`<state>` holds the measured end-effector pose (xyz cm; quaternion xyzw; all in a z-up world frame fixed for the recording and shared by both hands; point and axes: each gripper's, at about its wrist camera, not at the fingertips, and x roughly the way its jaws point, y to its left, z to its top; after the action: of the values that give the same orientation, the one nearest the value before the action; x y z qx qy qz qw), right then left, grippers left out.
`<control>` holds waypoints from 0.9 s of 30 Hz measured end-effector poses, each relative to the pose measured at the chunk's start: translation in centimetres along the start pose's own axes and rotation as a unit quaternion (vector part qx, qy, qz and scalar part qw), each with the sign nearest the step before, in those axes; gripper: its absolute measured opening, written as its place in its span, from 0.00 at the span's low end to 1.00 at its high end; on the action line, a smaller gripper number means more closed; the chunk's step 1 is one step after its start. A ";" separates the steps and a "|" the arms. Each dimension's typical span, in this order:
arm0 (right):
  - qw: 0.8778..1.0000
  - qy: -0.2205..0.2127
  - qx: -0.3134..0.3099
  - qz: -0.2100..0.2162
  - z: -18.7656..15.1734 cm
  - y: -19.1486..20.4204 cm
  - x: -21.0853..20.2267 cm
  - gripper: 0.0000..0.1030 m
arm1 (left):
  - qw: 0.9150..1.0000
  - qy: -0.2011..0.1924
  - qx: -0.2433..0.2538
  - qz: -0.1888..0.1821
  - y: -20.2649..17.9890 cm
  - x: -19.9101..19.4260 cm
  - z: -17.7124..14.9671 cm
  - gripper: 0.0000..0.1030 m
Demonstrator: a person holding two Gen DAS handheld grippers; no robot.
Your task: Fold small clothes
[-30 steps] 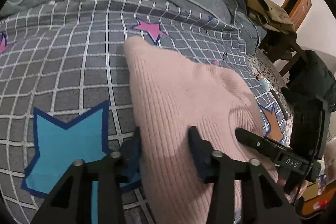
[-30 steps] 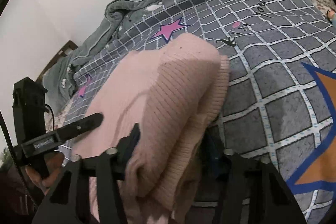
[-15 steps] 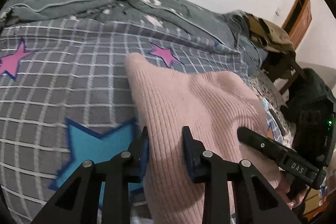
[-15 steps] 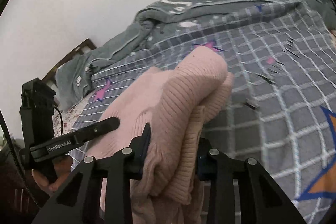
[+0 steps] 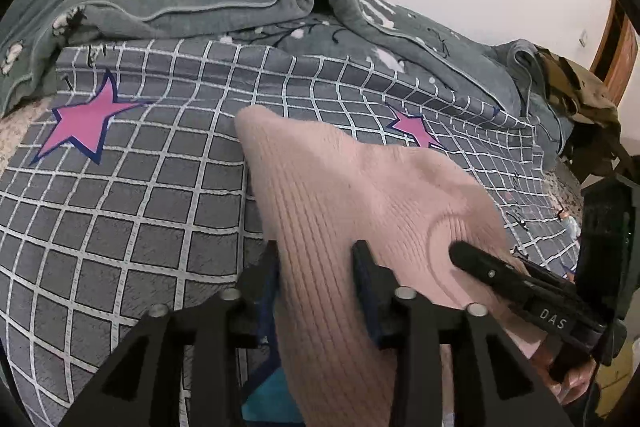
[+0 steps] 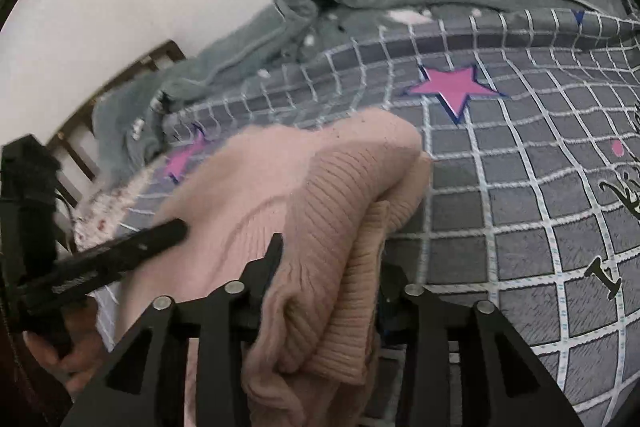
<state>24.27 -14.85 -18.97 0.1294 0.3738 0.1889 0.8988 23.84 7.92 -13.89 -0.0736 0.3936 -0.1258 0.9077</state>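
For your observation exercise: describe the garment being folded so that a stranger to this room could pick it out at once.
Start from the bed, covered by a grey checked bedspread printed with stars. On it lies a pink ribbed knit garment, with the left gripper and right gripper clamped on its near edge. It is the only pink knitted cloth; the blanket behind is grey-green.

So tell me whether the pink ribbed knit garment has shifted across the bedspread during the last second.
Yes. The pink ribbed knit garment has slid away from the blue star, now nearly out of view, toward the large pink star on the checked bedspread.
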 end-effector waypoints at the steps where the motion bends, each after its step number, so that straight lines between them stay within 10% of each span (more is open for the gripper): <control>1: 1.000 0.001 -0.002 -0.010 -0.2 -0.3 -0.1 0.44 | 1.000 -0.004 0.010 0.008 -0.3 0.0 -0.2 0.44; 11: 0.989 -0.027 -0.086 -0.117 -3.0 1.8 -3.8 0.46 | 0.999 -0.008 0.036 0.018 -2.7 -3.5 -4.0 0.61; 27: 0.988 -0.068 -0.072 -0.114 -5.1 4.5 -17.1 0.50 | 0.997 -0.039 0.011 0.065 -7.2 -13.6 -5.9 0.67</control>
<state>8.36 -17.83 -10.14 0.0330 0.3091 0.1021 0.9449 9.36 4.74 -6.73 -0.0424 0.3601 -0.0677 0.9295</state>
